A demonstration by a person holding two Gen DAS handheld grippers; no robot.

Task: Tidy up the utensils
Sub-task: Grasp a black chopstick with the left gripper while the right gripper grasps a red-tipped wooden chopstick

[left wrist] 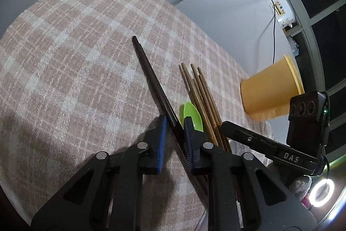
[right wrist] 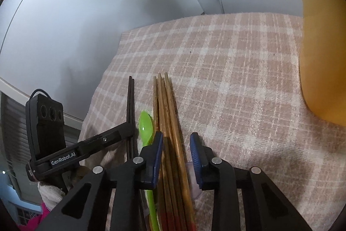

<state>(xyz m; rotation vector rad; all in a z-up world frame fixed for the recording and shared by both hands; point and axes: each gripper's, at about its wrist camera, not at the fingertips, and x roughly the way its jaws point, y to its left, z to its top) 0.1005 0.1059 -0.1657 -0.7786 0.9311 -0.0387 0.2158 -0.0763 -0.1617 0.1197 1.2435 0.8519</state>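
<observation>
Black chopsticks (left wrist: 151, 77) lie on the pink checked cloth (left wrist: 71, 53) and pass between the blue pads of my left gripper (left wrist: 175, 122), which is open around them. Several brown wooden chopsticks (left wrist: 203, 96) and a green plastic spoon (left wrist: 192, 115) lie just to their right. In the right wrist view my right gripper (right wrist: 176, 138) is open, its pads either side of the brown chopsticks (right wrist: 167, 114); the green spoon (right wrist: 145, 126) and black chopsticks (right wrist: 130, 101) lie left of it. An orange cup (left wrist: 270, 88) stands at the cloth's right end.
The orange cup (right wrist: 322, 36) looms large at the right in the right wrist view. The other gripper's body (right wrist: 64, 144) sits at the cloth's left edge. The cloth (right wrist: 237, 70) ends against a white wall. A cooker and cables (left wrist: 279, 5) stand behind.
</observation>
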